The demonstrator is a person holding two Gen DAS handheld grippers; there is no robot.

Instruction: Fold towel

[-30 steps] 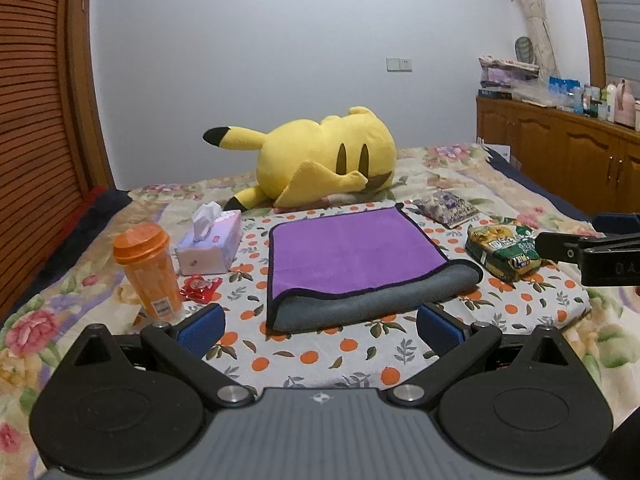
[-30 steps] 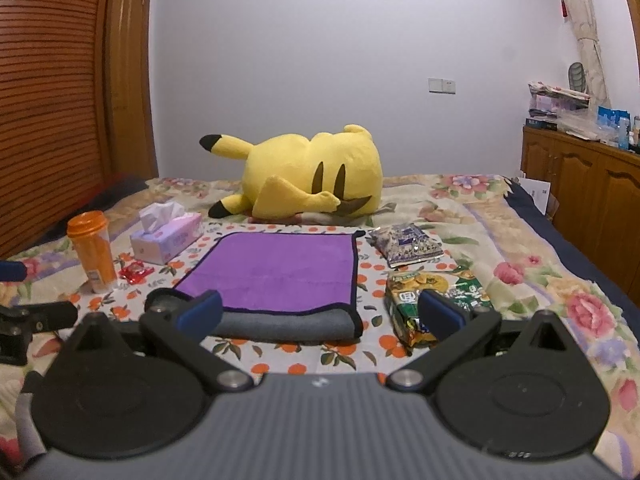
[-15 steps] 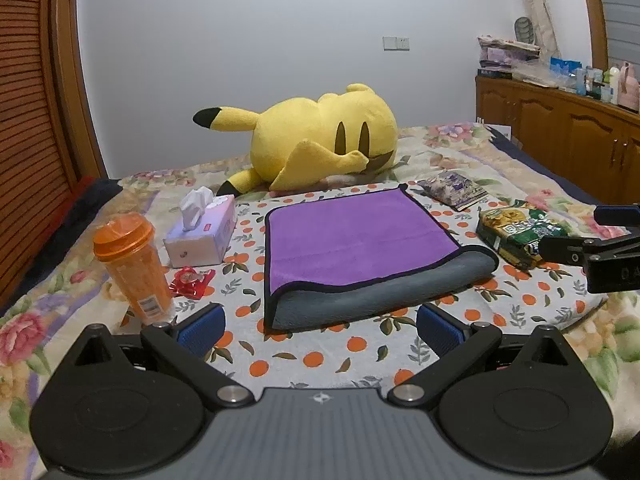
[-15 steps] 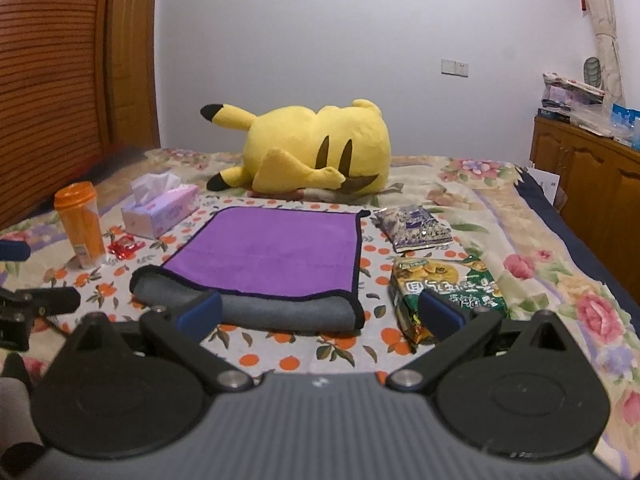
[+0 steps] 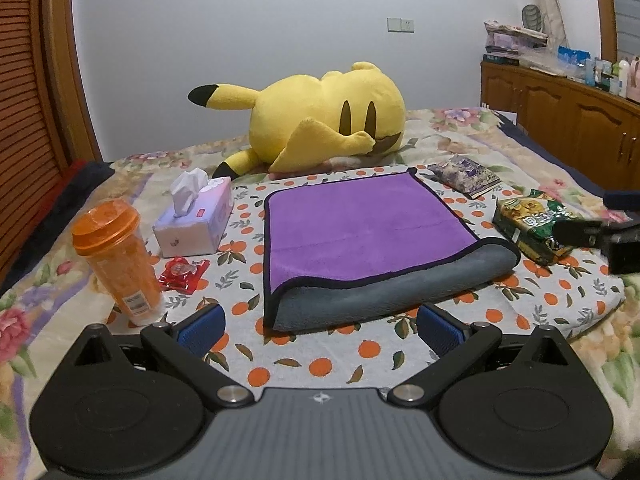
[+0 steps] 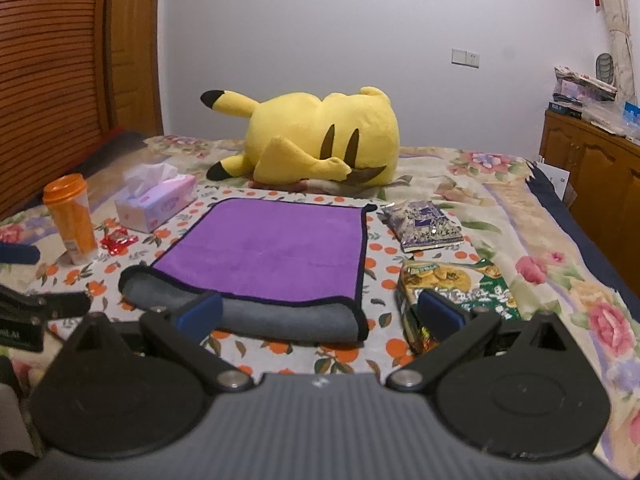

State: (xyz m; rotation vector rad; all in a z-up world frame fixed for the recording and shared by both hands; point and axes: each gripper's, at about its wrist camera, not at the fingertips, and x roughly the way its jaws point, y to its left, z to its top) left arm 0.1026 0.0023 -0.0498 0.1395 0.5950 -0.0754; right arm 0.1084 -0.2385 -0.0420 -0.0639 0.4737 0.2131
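Note:
A towel point(image 5: 360, 224), purple on top with a grey underside and black trim, lies folded on an orange-print cloth point(image 5: 320, 360) on the bed. Its rounded grey fold faces me. It also shows in the right wrist view point(image 6: 272, 248). My left gripper point(image 5: 320, 328) is open and empty, just short of the fold's near edge. My right gripper point(image 6: 320, 316) is open and empty, over the fold's right end. The right gripper shows at the left view's right edge point(image 5: 600, 232); the left one at the right view's left edge point(image 6: 32, 308).
A yellow plush toy point(image 5: 328, 124) lies behind the towel. An orange bottle point(image 5: 116, 256), a tissue box point(image 5: 196, 216) and a red wrapper point(image 5: 184, 276) sit to its left. A green snack bag point(image 5: 532, 224) and a purple packet point(image 5: 464, 172) sit to its right. Wooden cabinets point(image 5: 568, 120) stand far right.
Both grippers have moved closer to the towel and a little lower. The towel and the other objects have not moved.

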